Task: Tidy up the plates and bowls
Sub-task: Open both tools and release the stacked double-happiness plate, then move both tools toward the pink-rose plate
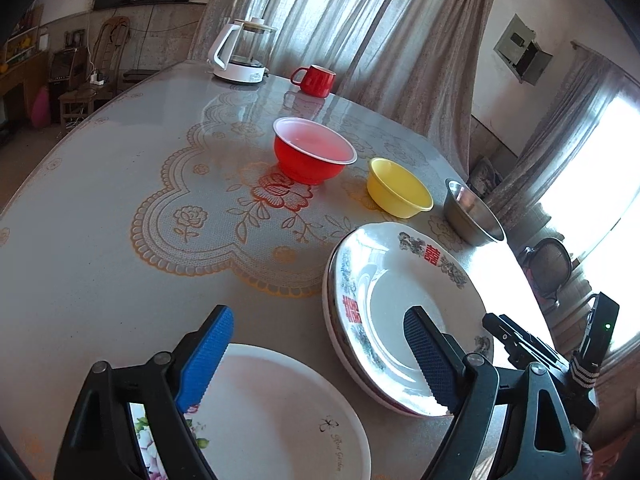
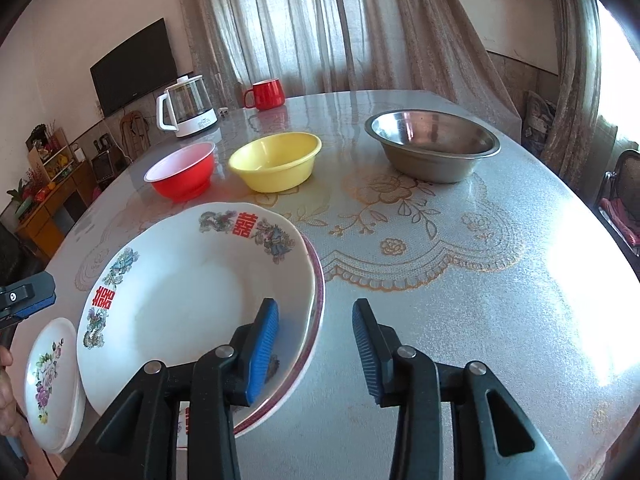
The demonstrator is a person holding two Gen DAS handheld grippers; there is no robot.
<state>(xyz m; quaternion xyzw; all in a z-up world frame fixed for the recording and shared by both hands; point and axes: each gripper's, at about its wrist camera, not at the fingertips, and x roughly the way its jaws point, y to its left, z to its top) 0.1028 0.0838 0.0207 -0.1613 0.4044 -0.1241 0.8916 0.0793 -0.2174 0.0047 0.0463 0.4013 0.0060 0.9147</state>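
A large white plate with red characters and dragon patterns [image 1: 404,312] [image 2: 188,292] lies on top of another plate at the table's near edge. A smaller white floral plate [image 1: 280,416] [image 2: 50,380] lies left of it. A red bowl [image 1: 314,156] [image 2: 182,174], a yellow bowl [image 1: 398,188] [image 2: 276,160] and a steel bowl [image 1: 472,212] [image 2: 432,144] stand in a row behind. My left gripper [image 1: 320,360] is open above the floral plate and the gap beside the stack. My right gripper [image 2: 316,348] is open over the stack's right rim, empty.
A glass kettle on a white base [image 1: 244,54] [image 2: 188,108] and a red mug [image 1: 316,80] [image 2: 266,94] stand at the table's far side. The table [image 2: 480,280] has a lace-patterned cover. Curtains hang behind, and a chair [image 2: 624,200] stands at the right.
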